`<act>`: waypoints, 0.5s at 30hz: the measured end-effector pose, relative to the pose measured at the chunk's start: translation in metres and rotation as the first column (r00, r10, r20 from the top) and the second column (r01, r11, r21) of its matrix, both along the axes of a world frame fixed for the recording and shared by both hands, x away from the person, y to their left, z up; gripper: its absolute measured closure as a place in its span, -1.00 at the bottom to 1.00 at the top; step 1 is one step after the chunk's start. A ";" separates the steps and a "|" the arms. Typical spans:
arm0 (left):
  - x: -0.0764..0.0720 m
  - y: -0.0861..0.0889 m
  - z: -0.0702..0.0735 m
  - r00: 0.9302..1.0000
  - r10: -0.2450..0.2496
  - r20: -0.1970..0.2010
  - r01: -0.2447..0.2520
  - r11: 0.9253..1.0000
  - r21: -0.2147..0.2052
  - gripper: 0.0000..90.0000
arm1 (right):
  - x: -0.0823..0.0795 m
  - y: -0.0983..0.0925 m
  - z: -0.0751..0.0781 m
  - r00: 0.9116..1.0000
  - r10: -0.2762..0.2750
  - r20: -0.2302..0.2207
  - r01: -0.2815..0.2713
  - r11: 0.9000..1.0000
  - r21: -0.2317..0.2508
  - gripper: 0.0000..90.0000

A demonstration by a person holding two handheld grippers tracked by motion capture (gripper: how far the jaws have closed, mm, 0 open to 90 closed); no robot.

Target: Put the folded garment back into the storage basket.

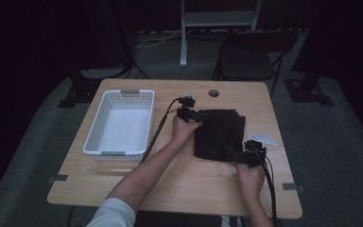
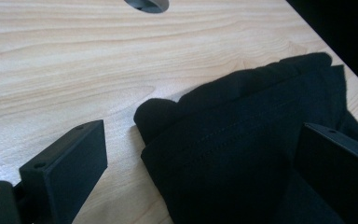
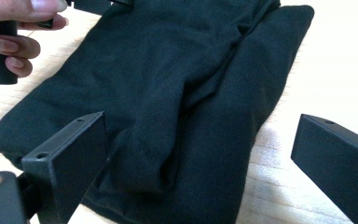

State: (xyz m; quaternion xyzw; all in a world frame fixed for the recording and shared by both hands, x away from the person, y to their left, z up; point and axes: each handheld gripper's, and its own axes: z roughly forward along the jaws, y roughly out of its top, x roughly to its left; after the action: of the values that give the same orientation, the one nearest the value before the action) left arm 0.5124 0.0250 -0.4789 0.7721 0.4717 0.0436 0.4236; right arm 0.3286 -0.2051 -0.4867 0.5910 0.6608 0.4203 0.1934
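Note:
A folded black cloth (image 1: 219, 133) lies flat on the wooden table (image 1: 123, 177), right of centre. My left gripper (image 1: 192, 114) is at its far left corner, held by a hand. In the left gripper view that gripper (image 2: 200, 179) is open, and the cloth's rounded corner (image 2: 242, 140) lies between its jaws. My right gripper (image 1: 240, 154) sits at the near right corner. Its own view shows it (image 3: 203, 170) open too, straddling the cloth's (image 3: 177, 84) near edge. The other hand (image 3: 16, 42) shows at the top left there.
An empty white plastic basket (image 1: 96, 126) stands on the table's left side. A small white scrap (image 1: 262, 138) lies just right of the cloth. A round cable hole (image 1: 213, 93) is at the far edge. A dark chair (image 1: 250, 56) stands behind the table.

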 end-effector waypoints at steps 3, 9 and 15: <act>0.000 -0.001 -0.001 1.000 -0.006 0.004 0.006 1.000 0.001 -0.93 | 0.003 0.002 -0.004 1.000 0.001 -0.019 -0.001 1.000 0.000 -0.92; 0.000 -0.004 -0.005 1.000 -0.009 -0.004 0.009 1.000 0.001 -0.93 | 0.006 0.005 -0.010 0.999 0.000 -0.054 -0.001 1.000 -0.010 -0.92; 0.002 -0.006 -0.011 1.000 -0.008 -0.029 0.008 1.000 -0.003 -0.93 | 0.008 0.006 -0.011 0.997 -0.002 -0.076 0.001 1.000 -0.016 -0.92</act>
State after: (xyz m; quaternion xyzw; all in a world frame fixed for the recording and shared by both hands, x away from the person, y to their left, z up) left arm 0.5147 0.0189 -0.4899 0.7738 0.4748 0.0300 0.4181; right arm 0.3367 -0.1988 -0.4981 0.6055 0.6705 0.3923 0.1730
